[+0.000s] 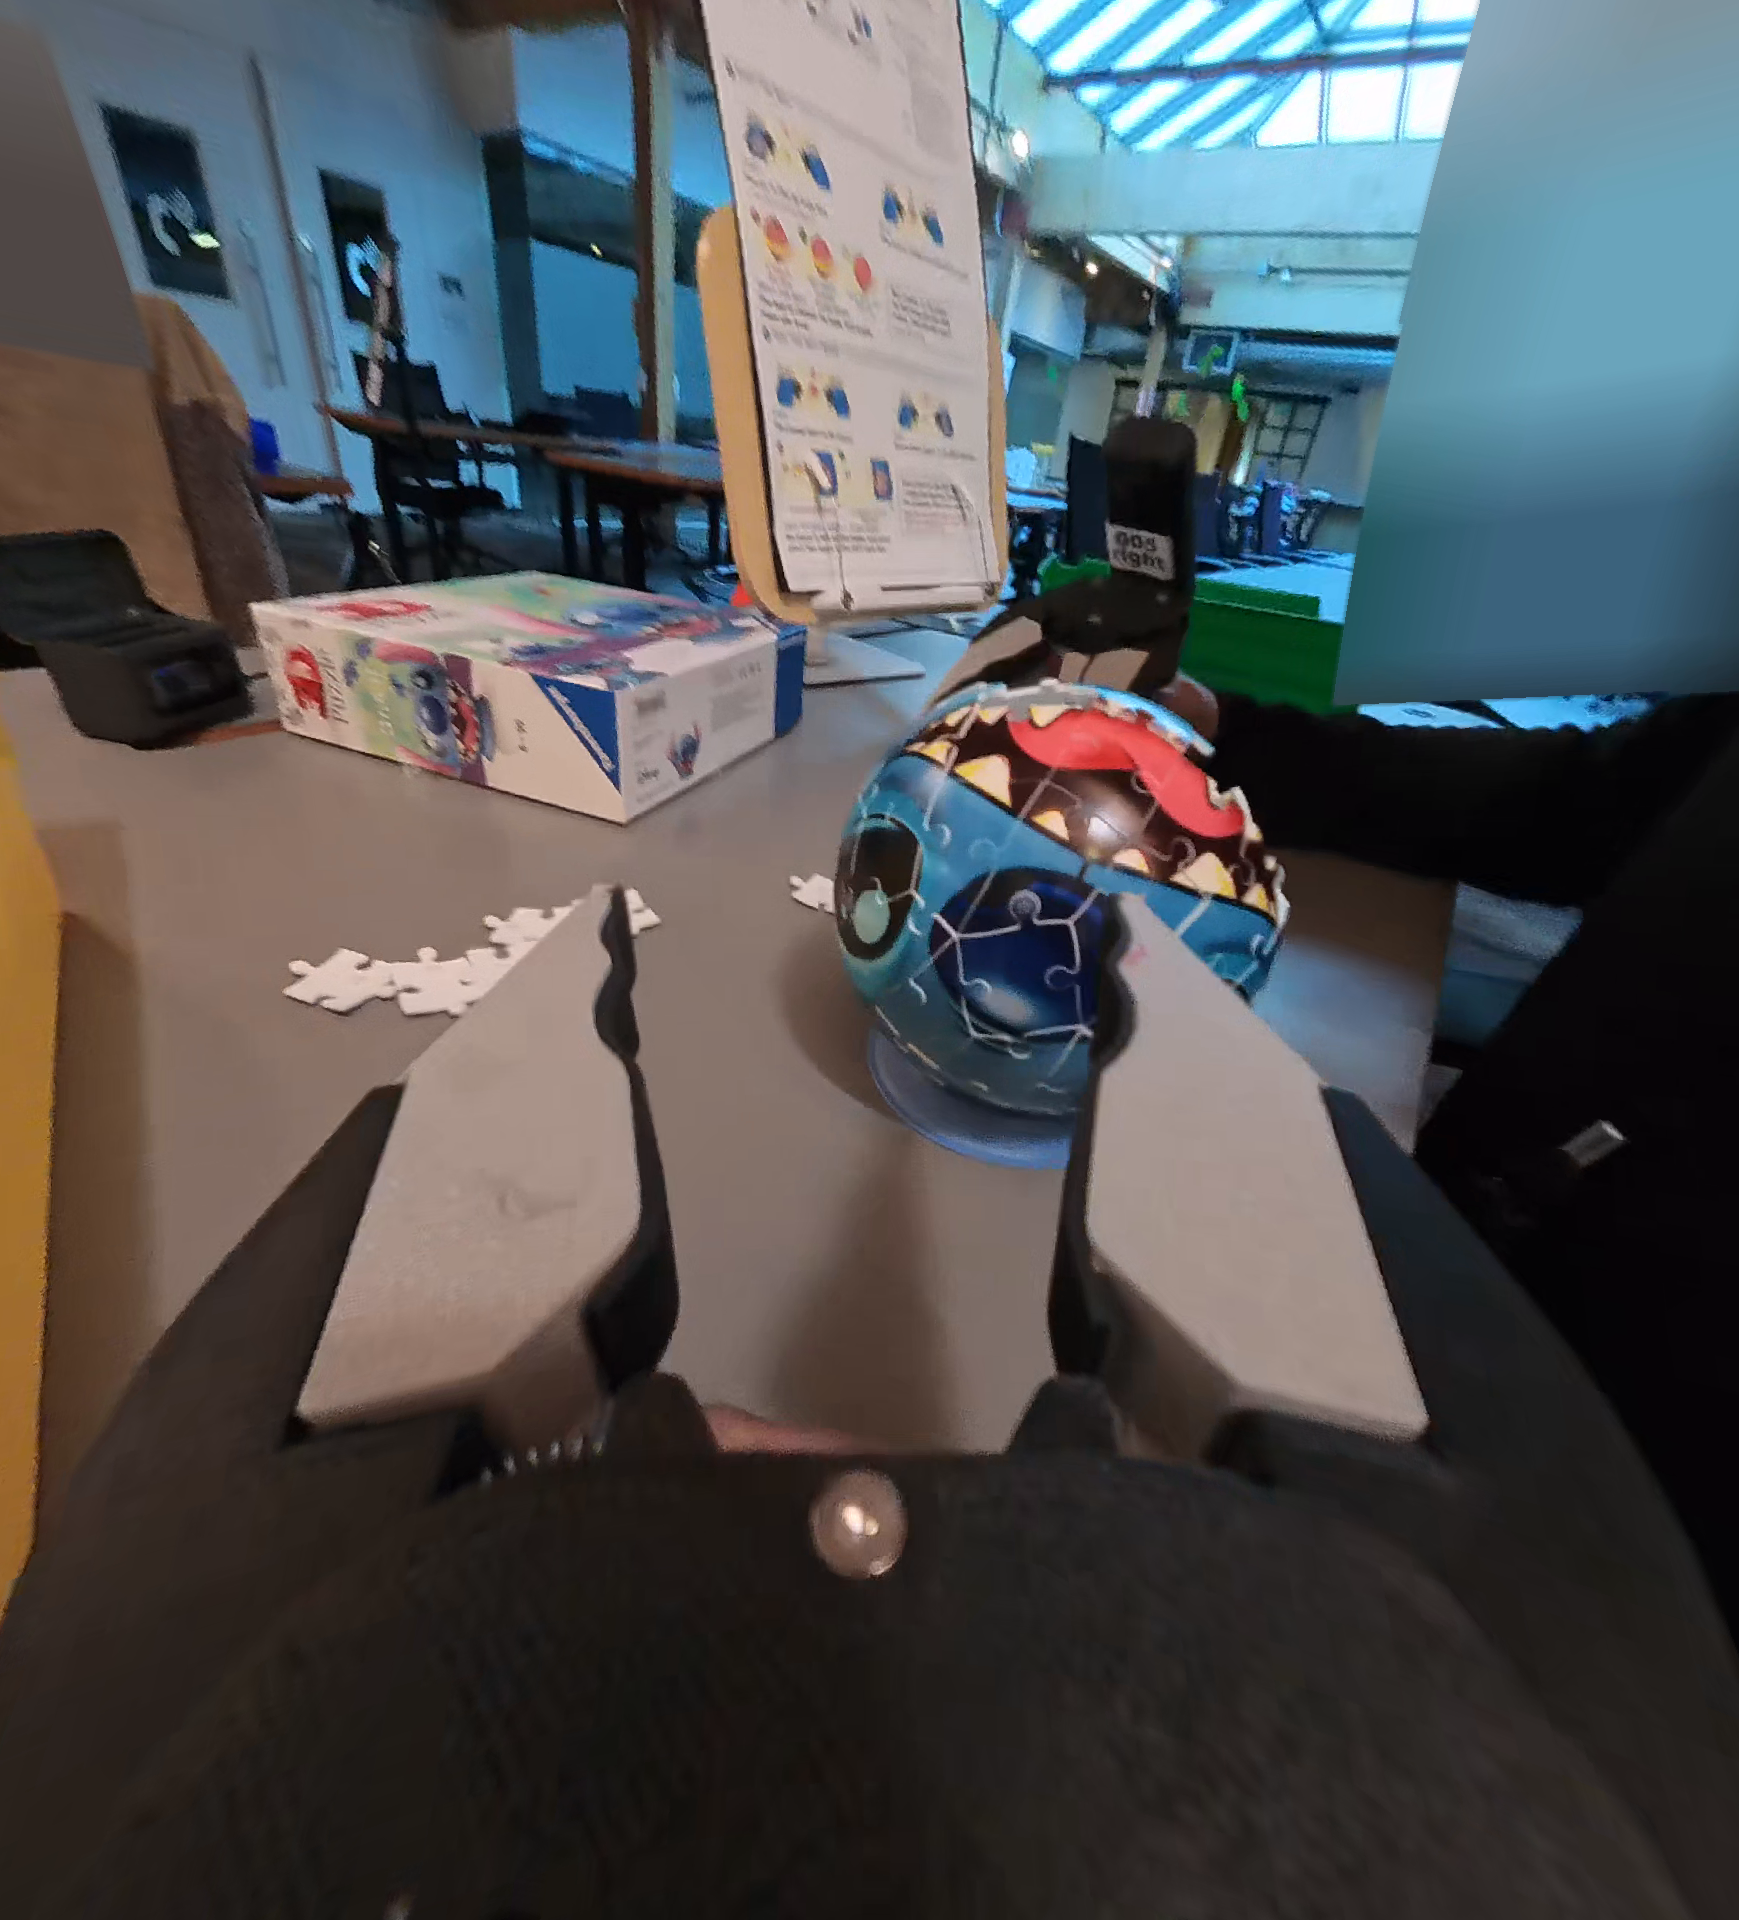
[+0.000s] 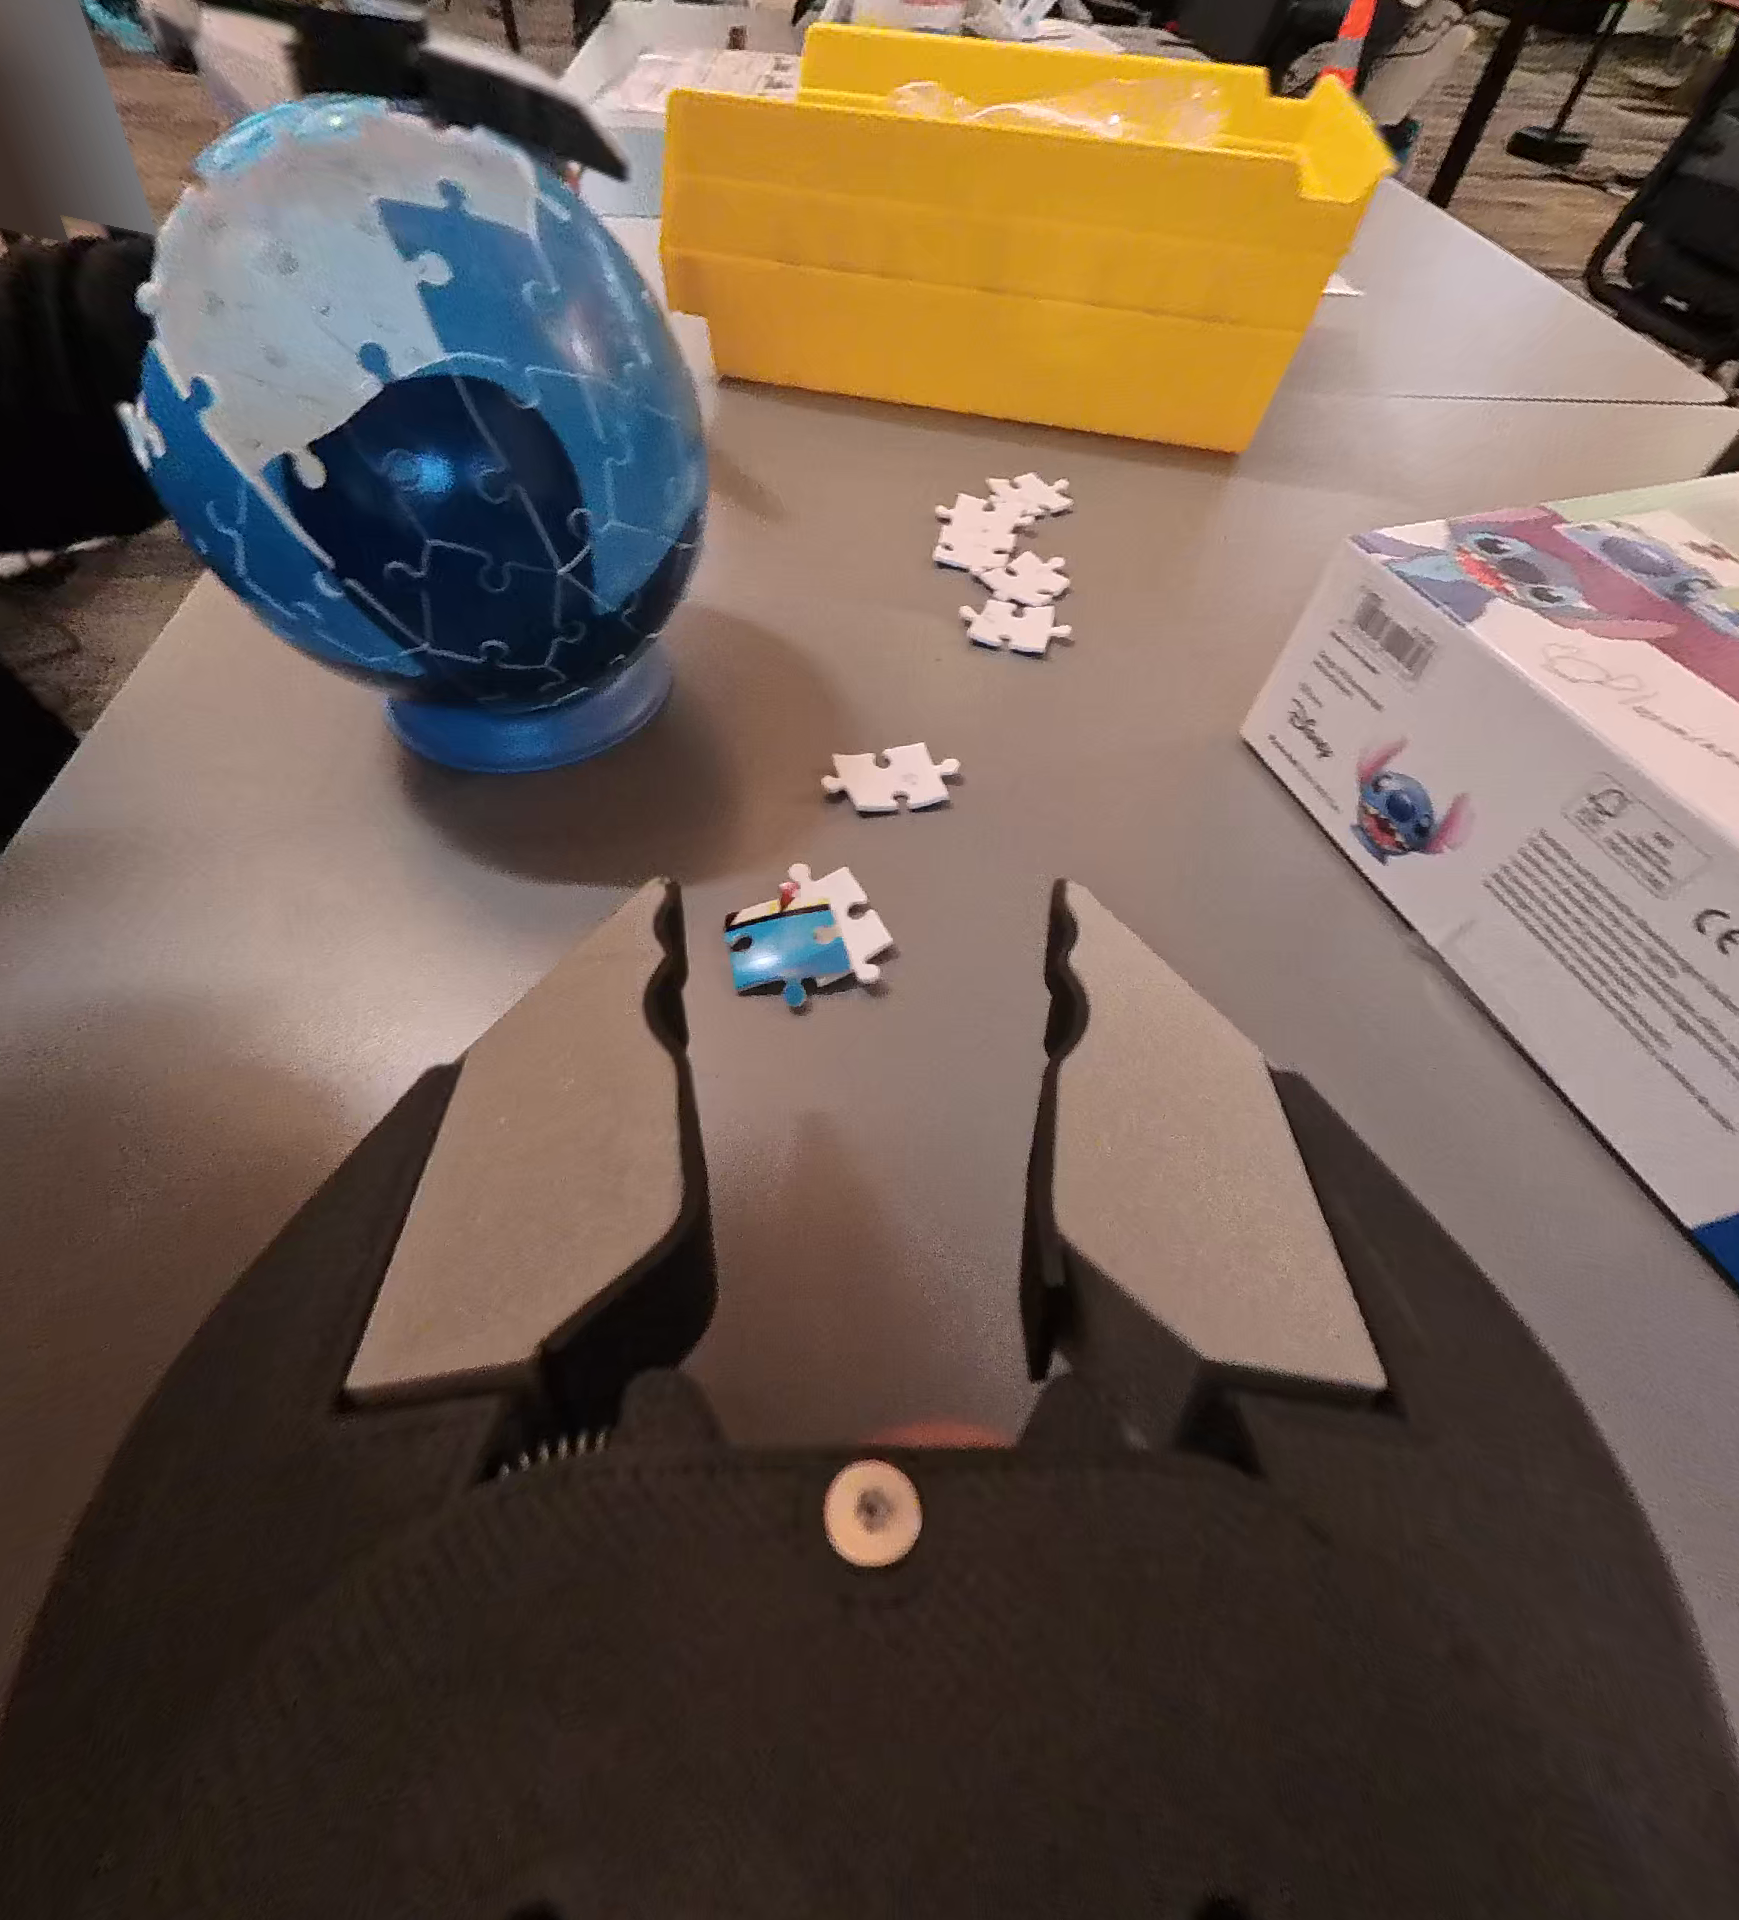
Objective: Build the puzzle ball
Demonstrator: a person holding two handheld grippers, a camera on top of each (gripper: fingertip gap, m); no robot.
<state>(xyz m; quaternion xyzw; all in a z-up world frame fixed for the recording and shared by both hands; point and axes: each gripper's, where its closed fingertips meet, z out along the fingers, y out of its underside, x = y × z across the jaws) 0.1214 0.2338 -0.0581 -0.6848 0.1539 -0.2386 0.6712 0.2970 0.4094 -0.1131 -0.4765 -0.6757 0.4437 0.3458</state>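
grey table [image 2: 1260, 644] fills both views. puzzle box [image 2: 1613, 790] at right edge of the right wrist view; yellow bin [image 2: 1000, 301] upper centre. puzzle ball [image 2: 429, 468] sits tilted on its blue stand [image 2: 532, 727], upper left there, part of the shell open with white piece backs showing; in the left wrist view it is right of centre.

left gripper [image 1: 870, 935]: fingers spread, empty, right fingertip just beside the ball's lower side; contact cannot be told.

right gripper [image 2: 865, 914]: fingers spread, empty, low over the table.

loose white pieces [image 2: 1010, 561] lie centre frame. printed piece [image 2: 792, 945] lies flat between the right fingertips, nearer the left one, overlapping a white piece [image 2: 860, 914]. judgement: right gripper is nearer; a small shift left and down before closing.
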